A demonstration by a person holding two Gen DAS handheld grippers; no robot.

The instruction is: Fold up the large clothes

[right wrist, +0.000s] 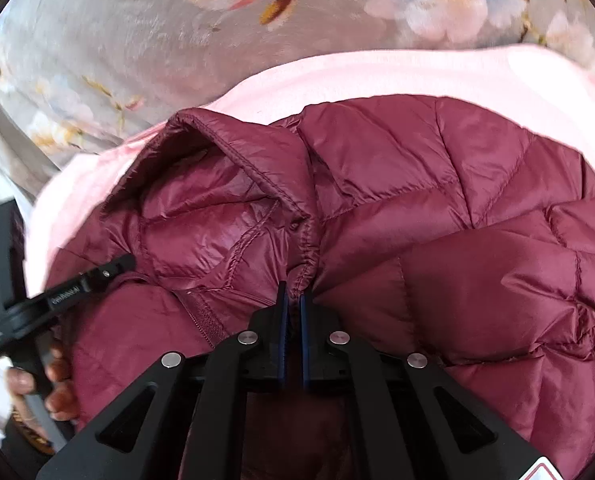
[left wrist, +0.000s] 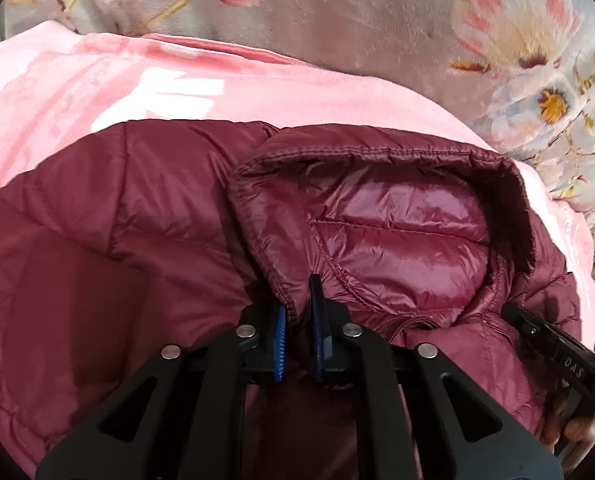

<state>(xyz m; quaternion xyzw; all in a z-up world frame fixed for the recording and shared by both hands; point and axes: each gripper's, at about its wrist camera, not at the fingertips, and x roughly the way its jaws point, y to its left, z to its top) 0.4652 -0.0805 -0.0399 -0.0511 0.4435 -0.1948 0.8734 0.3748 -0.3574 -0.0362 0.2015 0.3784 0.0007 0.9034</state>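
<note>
Both tools grip the maroon puffer jacket [left wrist: 145, 208] on the pink blanket [left wrist: 77, 80]: left tool [left wrist: 297, 304] clamps one hood base corner, right tool [right wrist: 293, 300] the other. Best to lift evenly, keeping the hood [right wrist: 201, 200] taut while folding it down.

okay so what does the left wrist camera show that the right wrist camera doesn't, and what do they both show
Only the left wrist view shows the left tongs pinching the hood's edge, and the jacket's smooth side panel. Only the right wrist view shows the right tongs shut on the hood's other edge, the zipper and a hand. Both show the maroon puffer jacket, its open hood, the pink blanket and the floral cover.
</note>
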